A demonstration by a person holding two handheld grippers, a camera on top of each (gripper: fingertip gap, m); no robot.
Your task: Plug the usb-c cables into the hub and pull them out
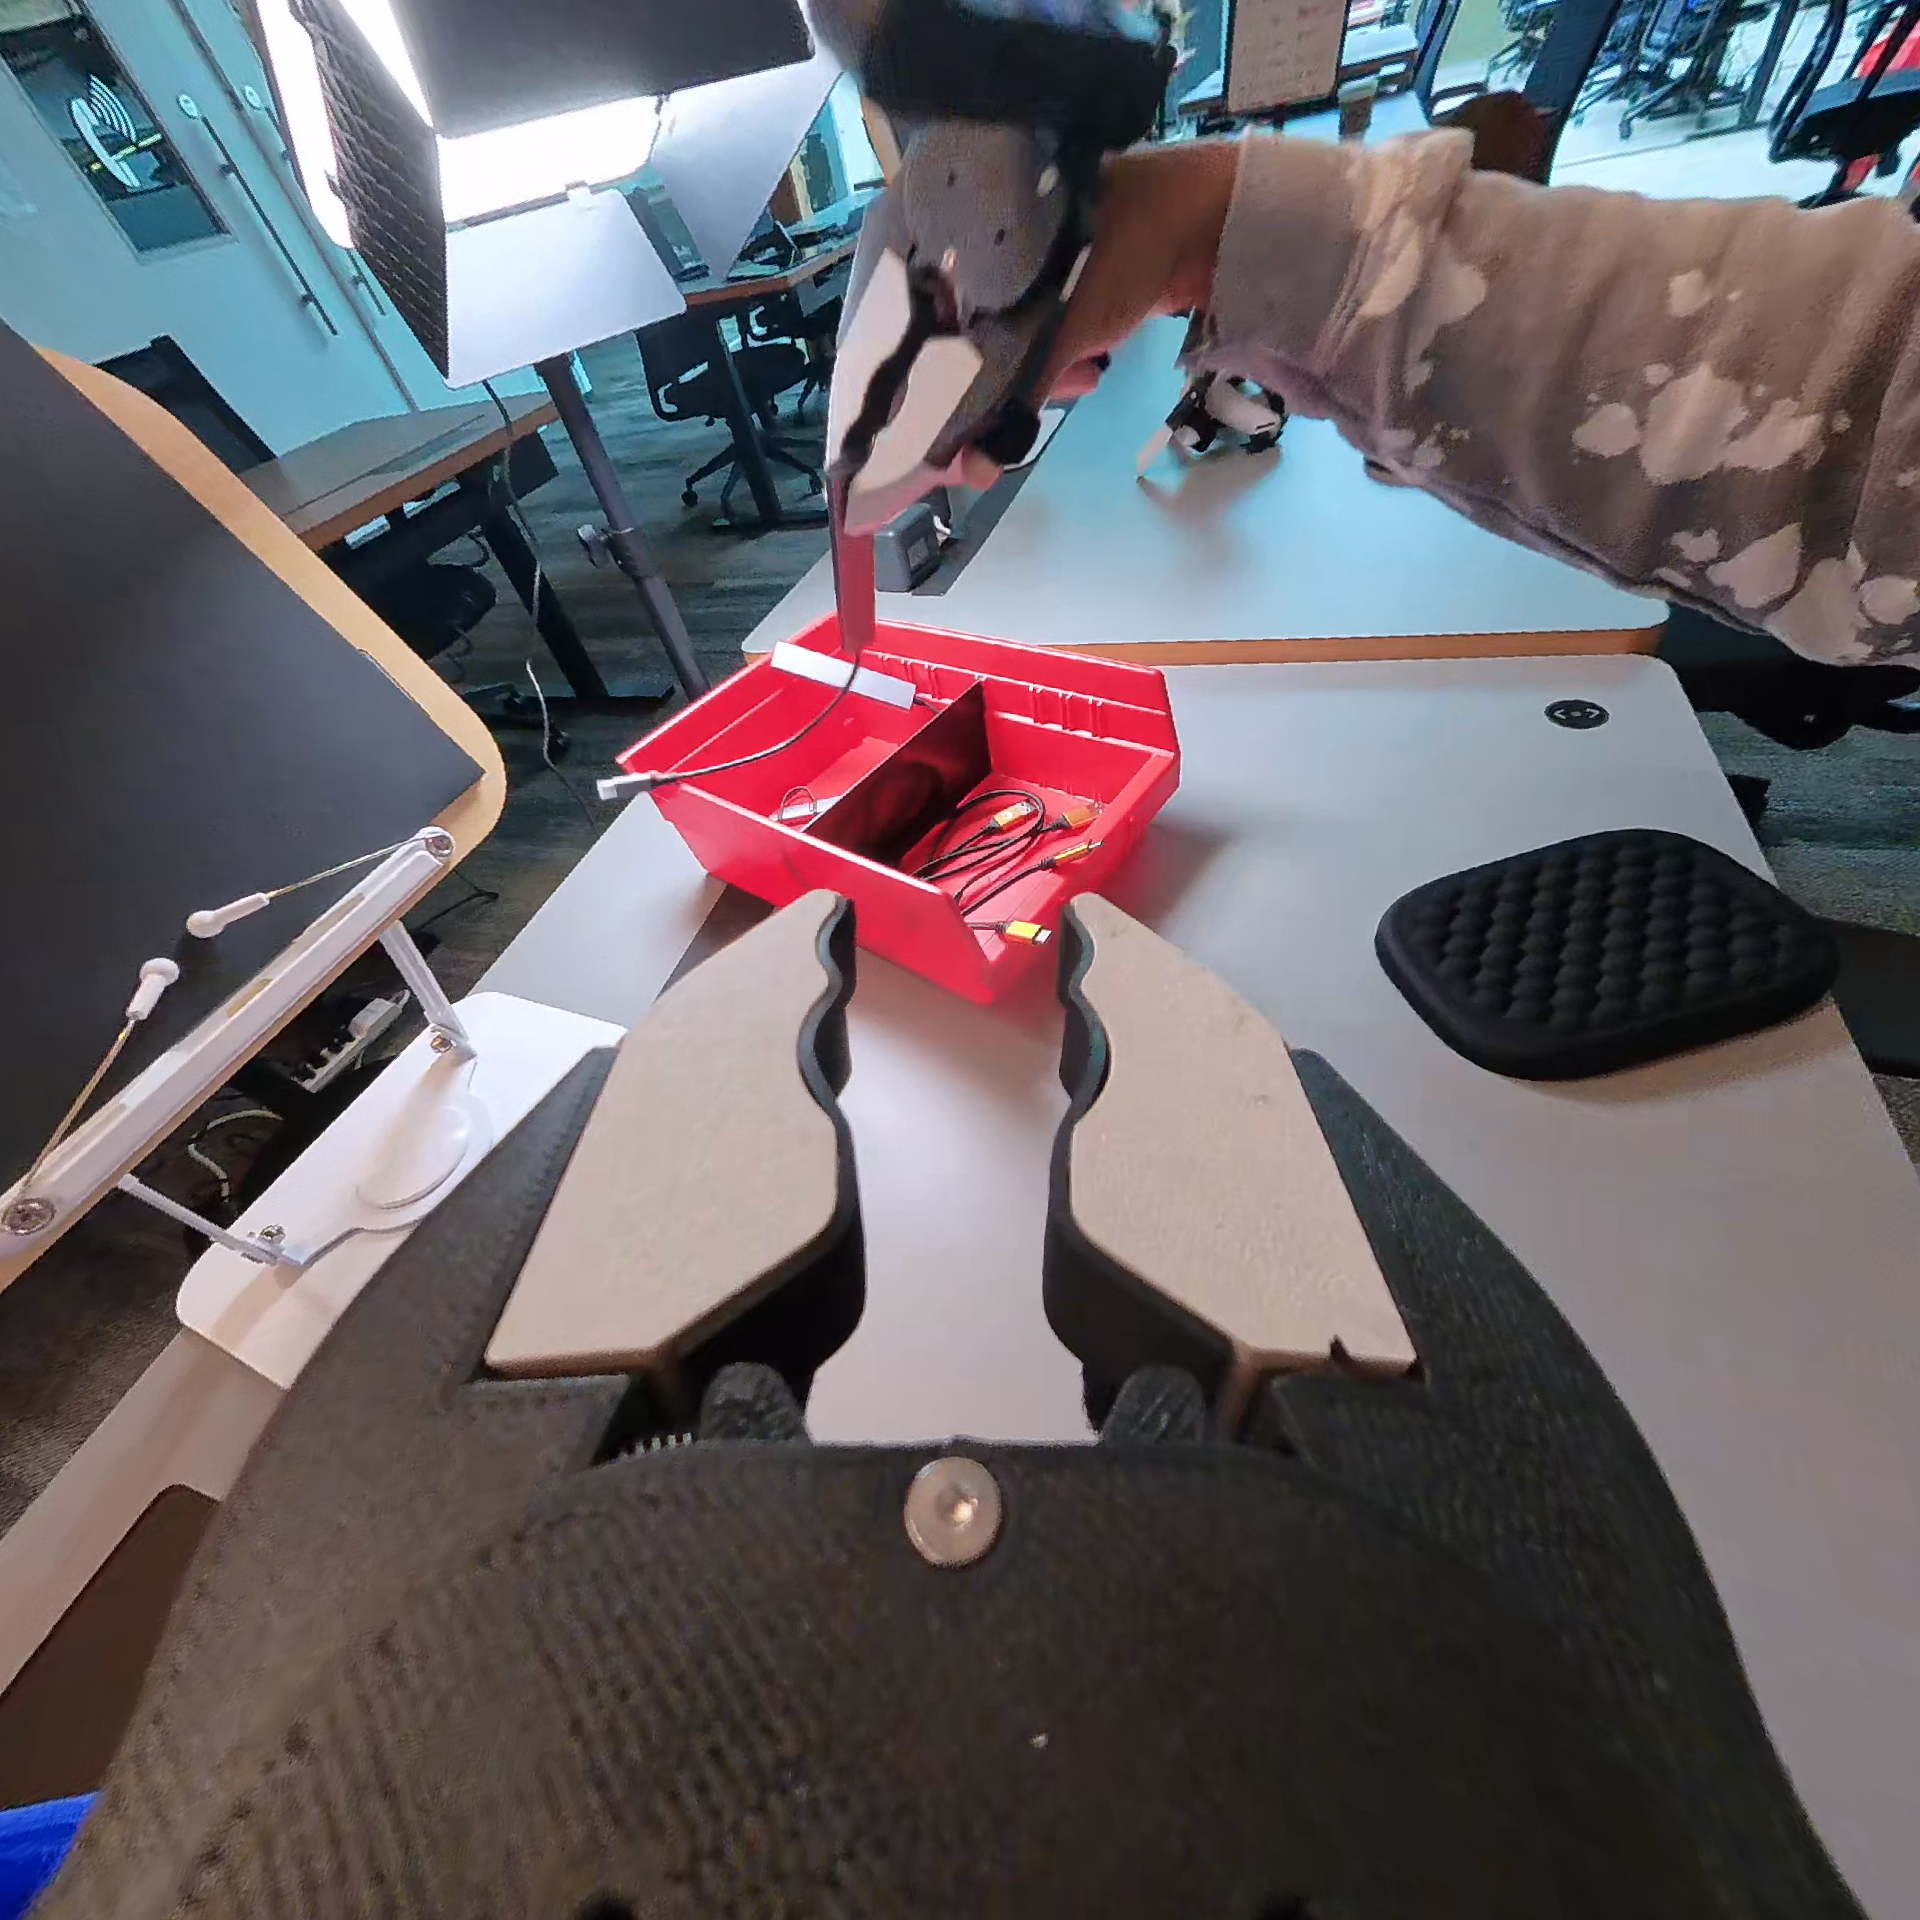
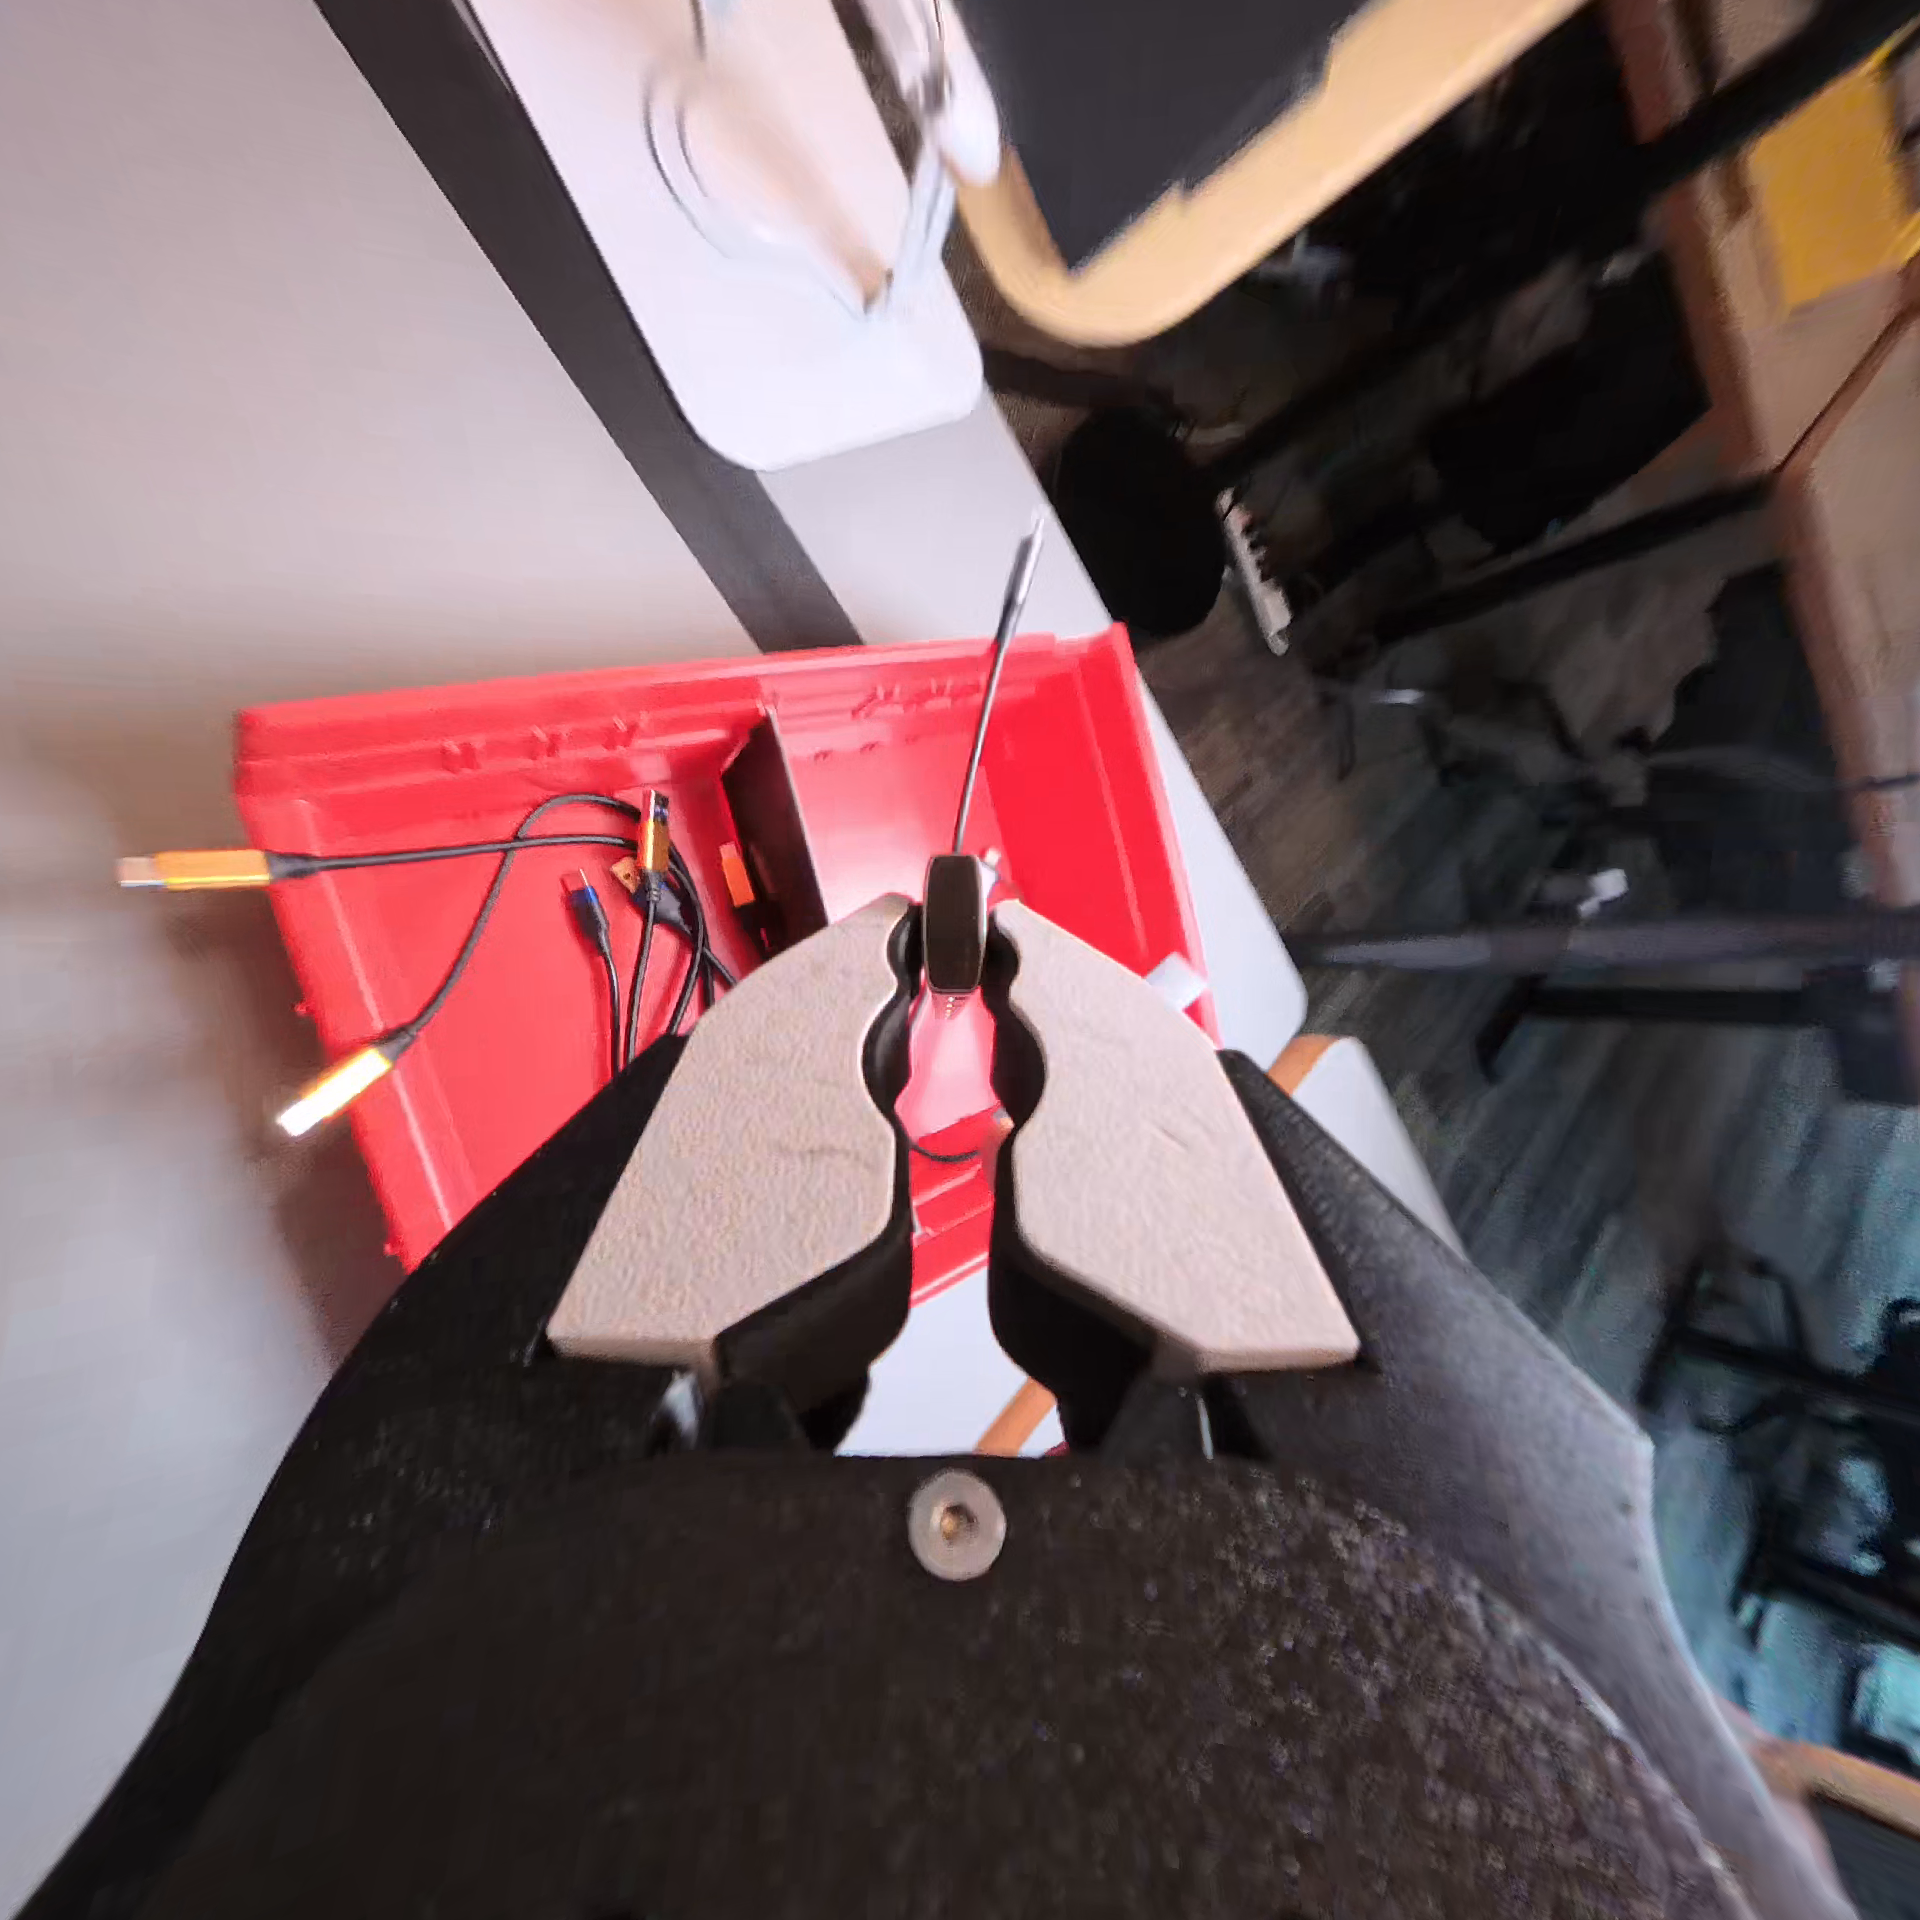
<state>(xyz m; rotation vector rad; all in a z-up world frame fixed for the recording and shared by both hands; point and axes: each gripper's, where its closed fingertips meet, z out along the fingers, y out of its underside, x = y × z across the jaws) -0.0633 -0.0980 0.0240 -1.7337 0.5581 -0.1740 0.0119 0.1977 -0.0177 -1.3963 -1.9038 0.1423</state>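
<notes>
A red bin [image 1: 1081, 727] with a black divider [image 1: 914, 779] stands on the grey table. Its right compartment holds several black cables with orange plugs [image 1: 1013, 831]. My left gripper [image 1: 956, 935] is open and empty, just in front of the bin's near wall. My right gripper [image 1: 847, 494] reaches down from above, shut on a dark grey hub [image 1: 854, 582] that hangs upright over the bin's far left corner. The hub's own thin cable [image 1: 769, 753] trails over the bin's left wall. In the right wrist view the hub [image 2: 951, 925] shows end-on between the right gripper's fingers [image 2: 790, 1091], above the bin [image 2: 416, 1039] and cables [image 2: 644, 883].
A black textured pad [image 1: 1600, 956] lies right of the bin. A white stand [image 1: 343, 1122] holding a dark board sits at the left table edge. A white block [image 1: 821, 663] rests on the bin's far rim. A person's sleeve [image 1: 1558, 384] crosses the upper right. Some 30 cm of space lies between my two pairs of fingers.
</notes>
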